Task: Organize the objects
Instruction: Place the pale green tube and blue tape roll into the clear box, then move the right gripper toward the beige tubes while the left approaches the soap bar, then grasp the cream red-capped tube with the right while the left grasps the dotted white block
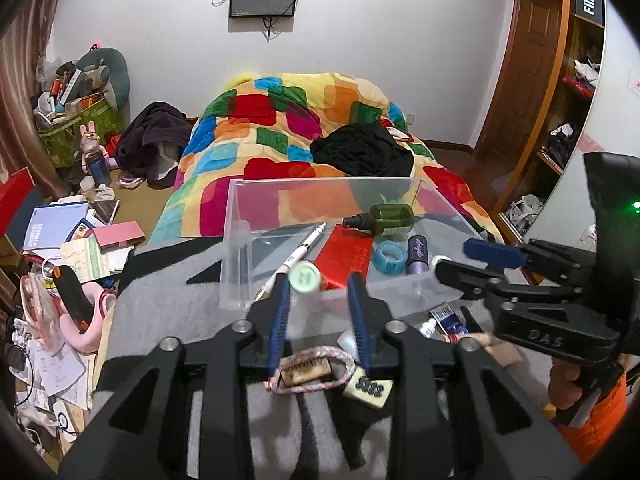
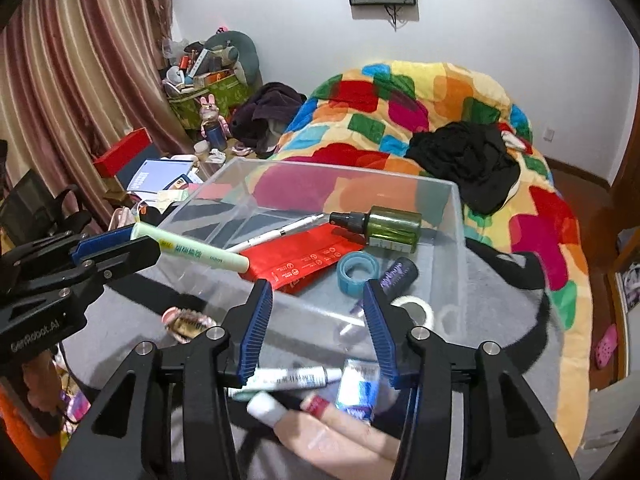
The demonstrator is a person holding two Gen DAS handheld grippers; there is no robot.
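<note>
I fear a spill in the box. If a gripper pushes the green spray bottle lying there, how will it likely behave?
The bottle lies on its side in the clear box, and its body looks round, so a sideways push would probably roll it. It looks like smooth plastic, so perhaps slippery. Its black nozzle juts out, likely making it swing round rather than roll straight.

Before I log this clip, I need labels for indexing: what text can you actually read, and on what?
"FiilO": black sign on the shelf unit.
"DAS": body of the right tool.
"GenRobot.AI": body of the left tool.
"N": end cap of the pale green tube in the left tool.
Print on the tube's side, red packet and purple tube: unreadable.
</note>
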